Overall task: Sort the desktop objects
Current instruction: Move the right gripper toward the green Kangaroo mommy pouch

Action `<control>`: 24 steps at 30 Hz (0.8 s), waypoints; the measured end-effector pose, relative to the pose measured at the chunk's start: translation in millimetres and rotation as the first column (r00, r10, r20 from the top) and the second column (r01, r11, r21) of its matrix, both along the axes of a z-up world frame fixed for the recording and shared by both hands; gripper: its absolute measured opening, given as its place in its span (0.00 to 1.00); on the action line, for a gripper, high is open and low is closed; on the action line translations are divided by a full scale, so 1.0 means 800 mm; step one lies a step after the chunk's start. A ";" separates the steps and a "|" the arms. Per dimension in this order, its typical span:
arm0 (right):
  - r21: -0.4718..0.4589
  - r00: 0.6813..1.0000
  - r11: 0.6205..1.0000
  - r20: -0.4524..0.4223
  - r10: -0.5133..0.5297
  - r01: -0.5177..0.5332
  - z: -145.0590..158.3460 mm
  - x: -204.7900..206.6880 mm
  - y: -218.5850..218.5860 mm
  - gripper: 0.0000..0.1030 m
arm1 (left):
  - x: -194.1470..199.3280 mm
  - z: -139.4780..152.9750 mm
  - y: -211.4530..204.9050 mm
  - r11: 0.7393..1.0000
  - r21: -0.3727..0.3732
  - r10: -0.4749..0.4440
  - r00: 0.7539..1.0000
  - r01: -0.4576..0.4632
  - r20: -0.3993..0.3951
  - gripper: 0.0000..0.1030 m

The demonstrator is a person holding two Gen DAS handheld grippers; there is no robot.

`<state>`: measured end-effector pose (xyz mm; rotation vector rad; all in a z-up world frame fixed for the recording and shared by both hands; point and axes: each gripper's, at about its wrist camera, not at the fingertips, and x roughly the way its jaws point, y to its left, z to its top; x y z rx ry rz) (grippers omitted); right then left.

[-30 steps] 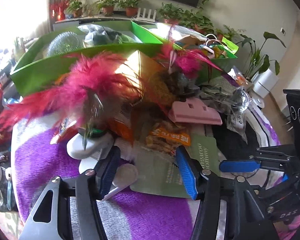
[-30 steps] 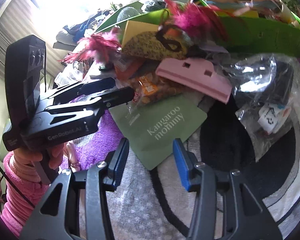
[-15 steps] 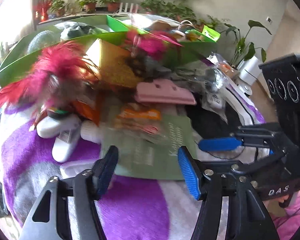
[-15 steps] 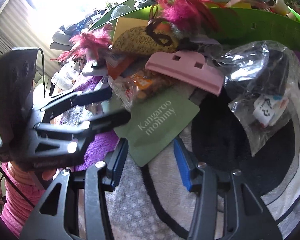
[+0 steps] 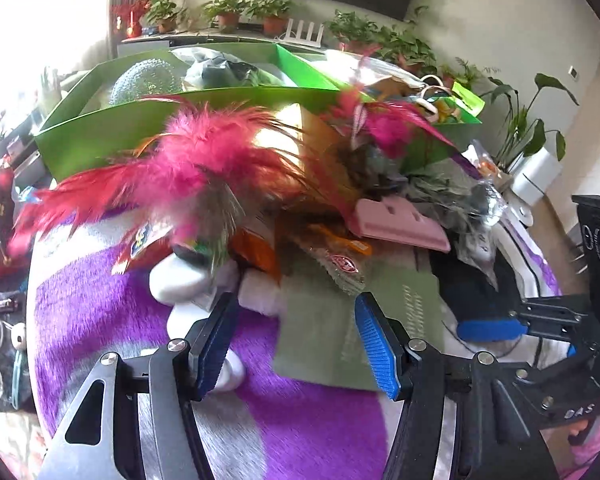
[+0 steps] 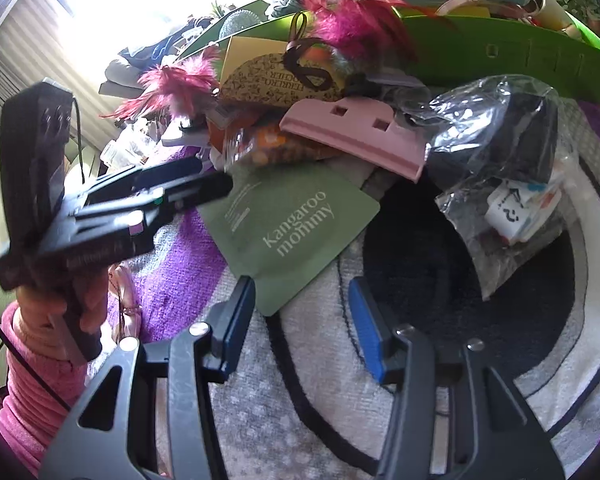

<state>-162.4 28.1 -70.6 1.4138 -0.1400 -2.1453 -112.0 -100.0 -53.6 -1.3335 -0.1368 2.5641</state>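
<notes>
A green "Kangaroo mommy" pouch point(image 6: 296, 224) lies flat on the purple and grey cloth, under a heap. My right gripper point(image 6: 302, 316) hovers over its near corner, jaws opening, pads touching nothing. My left gripper point(image 5: 296, 344) is over the pouch's point(image 5: 340, 328) left edge and the purple cloth, jaws also opening, nothing gripped. Just beyond its left finger lie white plastic pieces point(image 5: 180, 280). On the heap sit a pink plastic clip point(image 6: 356, 136), an orange snack packet point(image 6: 268, 148) and a pink feather toy point(image 5: 204, 168).
Behind the heap stand green trays point(image 5: 100, 136) full of items. A clear bag point(image 6: 500, 128) with dark contents lies at the right on a black patch. The other gripper point(image 5: 488, 328) and a pink-sleeved hand point(image 6: 40, 320) are close beside each view. Potted plants line the back.
The left view swung right half a second ago and has come back left over the feather toy. Both grippers' jaws stand slightly wider. The right gripper has barely moved.
</notes>
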 end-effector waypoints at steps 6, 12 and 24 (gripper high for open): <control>-0.021 1.000 1.000 0.007 -0.004 0.004 0.002 -0.001 -0.003 0.49 | -0.022 -0.014 0.005 0.999 -0.007 -0.048 0.998 0.048 0.033 0.63; 0.012 1.000 1.000 -0.005 0.008 -0.008 0.001 -0.005 -0.022 0.48 | -0.019 -0.015 0.013 0.999 -0.003 -0.041 0.998 0.042 0.043 0.64; 0.081 1.000 0.997 -0.012 0.015 -0.014 0.002 -0.003 0.015 0.47 | 0.061 -0.011 0.075 0.987 -0.126 -0.085 0.991 0.097 0.102 0.64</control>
